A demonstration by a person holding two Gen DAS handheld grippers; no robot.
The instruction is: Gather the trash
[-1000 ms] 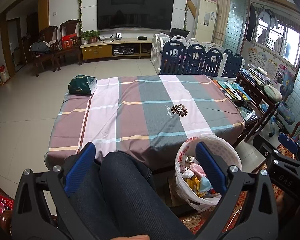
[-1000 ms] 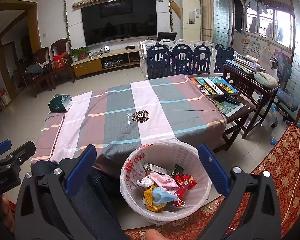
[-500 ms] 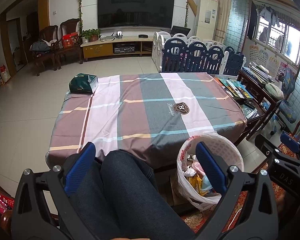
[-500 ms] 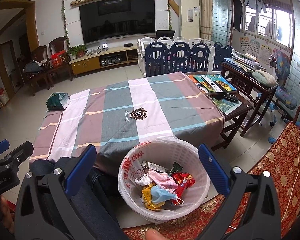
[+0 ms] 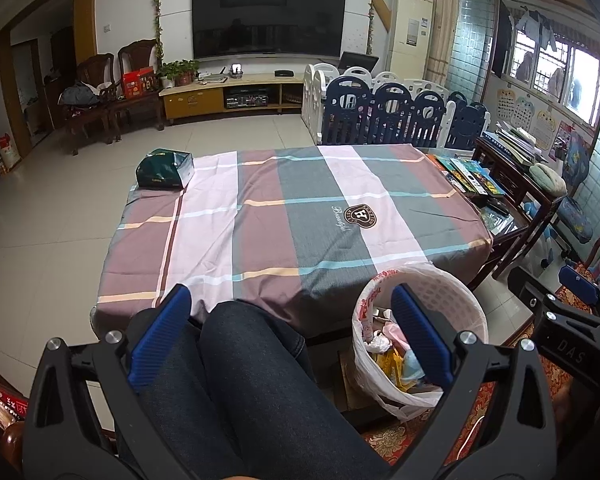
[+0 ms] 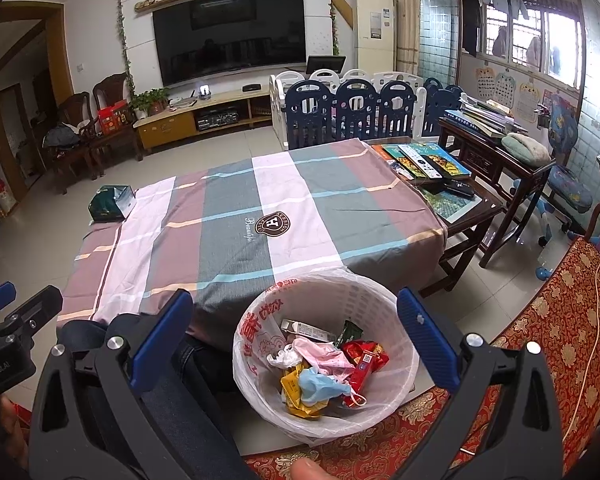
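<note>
The desk (image 6: 260, 208) under its plaid cloth carries a green tissue box (image 6: 111, 203) at its far left corner. Just beside the near edge, a white bin (image 6: 380, 304) on the floor holds wrappers (image 6: 360, 360) and what looks like a mask. Left tongs (image 5: 288, 320) and right tongs (image 6: 296, 320) both gape wide, gripping nothing.

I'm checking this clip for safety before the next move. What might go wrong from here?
The wastebasket is light plastic on the floor at the table edge; the open right gripper could tip it if lowered carelessly. Its liner bag hangs loosely over the rim, so fingers may snag it. The green tissue box sits at the tablecloth's far corner and may be knocked off.
</note>
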